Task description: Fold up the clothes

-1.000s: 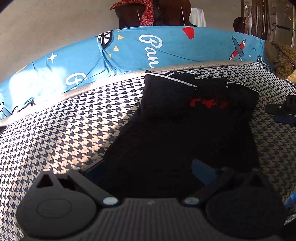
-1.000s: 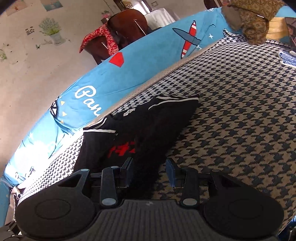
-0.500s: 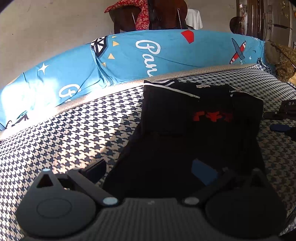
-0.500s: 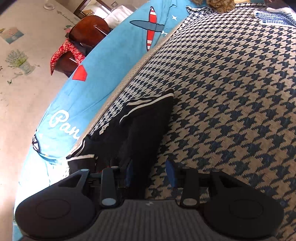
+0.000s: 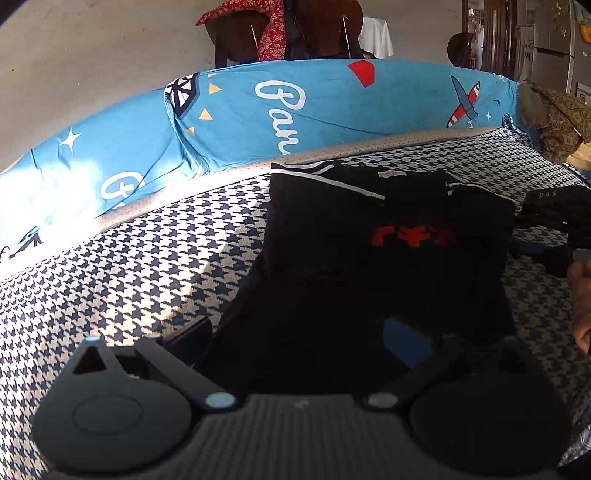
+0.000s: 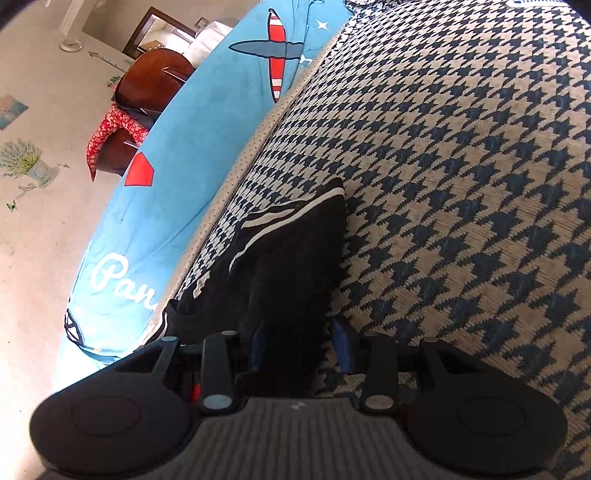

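A black T-shirt with a red print and white-striped sleeves lies flat on the houndstooth bed cover, both sleeves folded inward. My left gripper is wide open at the shirt's near hem, and dark cloth lies between its fingers. In the right wrist view the shirt's right edge and striped sleeve run away from me. My right gripper sits low over that edge, its blue pads apart with cloth between them but not pinched.
A blue printed sheet rims the bed's far side, with a brown wooden chair and red cloth beyond. A brown patterned cloth lies at the far right. A person's hand shows at the right edge. Bare cover spreads right of the shirt.
The right gripper has dropped closer to the shirt's right edge and rolled, so the bed looks steeply tilted. The left gripper has barely shifted. Neither finger gap has changed.
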A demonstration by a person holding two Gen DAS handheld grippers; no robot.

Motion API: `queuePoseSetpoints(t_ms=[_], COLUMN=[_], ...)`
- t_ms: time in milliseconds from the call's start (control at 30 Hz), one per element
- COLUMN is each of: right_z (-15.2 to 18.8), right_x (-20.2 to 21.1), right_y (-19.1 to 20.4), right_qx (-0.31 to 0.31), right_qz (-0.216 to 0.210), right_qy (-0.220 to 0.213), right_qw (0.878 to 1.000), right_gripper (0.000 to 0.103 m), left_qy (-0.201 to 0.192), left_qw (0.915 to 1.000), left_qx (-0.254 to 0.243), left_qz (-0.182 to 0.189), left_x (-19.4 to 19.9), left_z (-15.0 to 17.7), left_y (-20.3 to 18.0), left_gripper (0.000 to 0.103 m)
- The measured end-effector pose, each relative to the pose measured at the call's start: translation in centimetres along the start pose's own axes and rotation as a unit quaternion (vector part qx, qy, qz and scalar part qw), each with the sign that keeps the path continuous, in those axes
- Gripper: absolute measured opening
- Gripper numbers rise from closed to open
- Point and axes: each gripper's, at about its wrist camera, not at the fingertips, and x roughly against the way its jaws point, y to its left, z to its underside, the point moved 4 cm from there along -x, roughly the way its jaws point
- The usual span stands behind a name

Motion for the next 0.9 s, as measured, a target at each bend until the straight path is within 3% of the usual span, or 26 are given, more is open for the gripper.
queuePoseSetpoints(t_ms=[267,467,567,900], right_z=[-0.3,-0.4,-0.5,-0.7], right_x=[-0.9,-1.2,-0.9,-0.4], right_y=[0.0,0.0,0.3,3.3], right_qx=[-0.006,-0.012,-0.005,0.061], right_qz=[-0.013,-0.014,-0.014,-0.01], right_qy=[-0.007,-0.006,-0.012,-0.036], right_qw=[1.0,1.0,1.0,0.997], right_gripper=[0.038,0.017,0.014,0.011], left_qy=[0.003,0.003,0.004,0.005], left_qw=[1.0,1.0,1.0,0.9999], left_qx=[0.003,0.003,0.004,0.008], left_qz=[-0.002,-0.004,-0.006,-0.006], left_x=[-0.4,-0.5,-0.6,-0.6], left_z=[-0.1,0.0,0.1,0.2], left_y=[0.3,0.3,0.4,0.6], left_gripper=[0.103,0.103,0.103,0.103])
